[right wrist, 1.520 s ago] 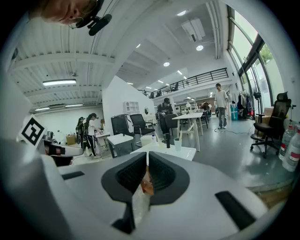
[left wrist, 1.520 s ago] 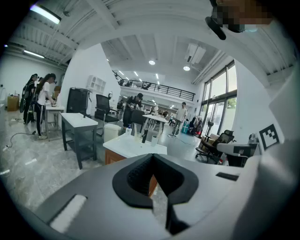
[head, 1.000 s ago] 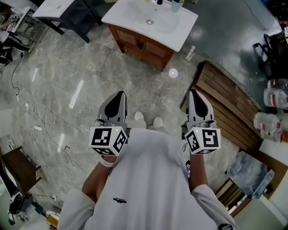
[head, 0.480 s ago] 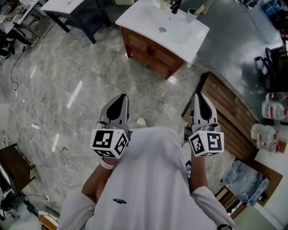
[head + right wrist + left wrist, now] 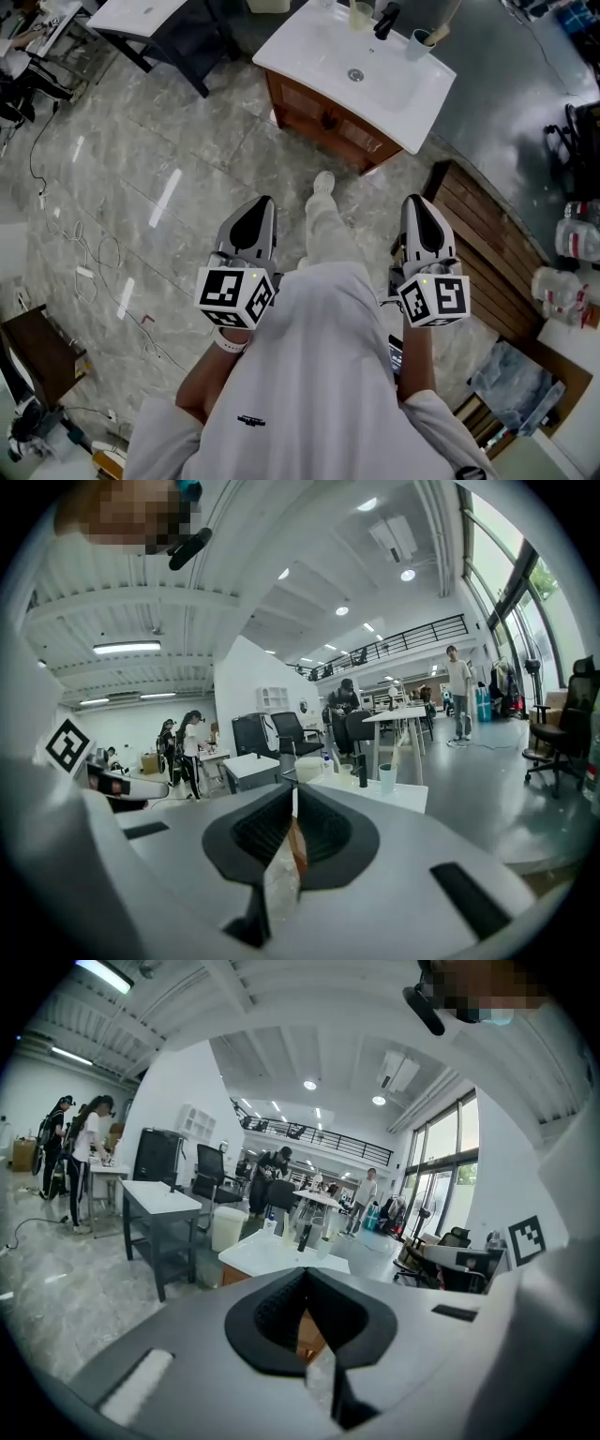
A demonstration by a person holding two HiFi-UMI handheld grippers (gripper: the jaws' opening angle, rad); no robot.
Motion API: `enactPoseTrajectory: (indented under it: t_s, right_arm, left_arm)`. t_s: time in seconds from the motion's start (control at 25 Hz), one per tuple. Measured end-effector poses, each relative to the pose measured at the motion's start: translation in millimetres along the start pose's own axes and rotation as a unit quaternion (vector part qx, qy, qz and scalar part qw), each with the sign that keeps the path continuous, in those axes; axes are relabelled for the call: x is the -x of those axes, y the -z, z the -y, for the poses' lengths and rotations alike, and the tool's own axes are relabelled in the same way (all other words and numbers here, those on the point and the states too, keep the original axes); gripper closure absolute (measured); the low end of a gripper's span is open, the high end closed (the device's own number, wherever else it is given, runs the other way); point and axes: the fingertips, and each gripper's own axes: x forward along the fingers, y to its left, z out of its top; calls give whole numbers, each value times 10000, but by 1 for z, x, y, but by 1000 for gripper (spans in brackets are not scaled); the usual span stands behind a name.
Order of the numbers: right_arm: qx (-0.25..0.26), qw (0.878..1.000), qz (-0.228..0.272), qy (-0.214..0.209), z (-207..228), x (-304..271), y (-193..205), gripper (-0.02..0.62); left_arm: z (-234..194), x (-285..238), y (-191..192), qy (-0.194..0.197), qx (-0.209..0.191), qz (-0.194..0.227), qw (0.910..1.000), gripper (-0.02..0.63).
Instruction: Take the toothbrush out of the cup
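A pale cup with a toothbrush leaning in it stands on the right rear corner of a white washbasin top, far ahead of me. The right gripper view shows the same cup and the toothbrush beside a dark tap. The left gripper view shows the cup small, beyond the jaws. My left gripper and right gripper are held level at waist height, well short of the basin. Each one's jaws are closed together with nothing between them.
The basin sits on a wooden cabinet with a second cup and a tap. A slatted wooden platform lies at the right, a dark-legged table at the upper left, cables on the marble floor. People stand in the background.
The washbasin has slid down and nearer in the head view as the person walks toward it; a leg now steps forward. Both grippers stay shut and level.
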Motion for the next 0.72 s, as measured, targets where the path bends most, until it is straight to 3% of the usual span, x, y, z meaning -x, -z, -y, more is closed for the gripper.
enactPoseTrajectory:
  t_s: [0.28,0.56,0.72]
  right_arm:
    - [-206,9997,-33,118,45,-110,4,580]
    - [-207,9992,-57,343,104,-240,-54,580]
    - [-289,9981,-35,546,135,-285,-72,580]
  left_arm:
    - [-47,-113,-34,6,-122,-154,9998,600]
    - [-74,-256,-118,267,-345,-329,9985,600]
    - [-82,-321,-149,426,-415,-355,9976,600]
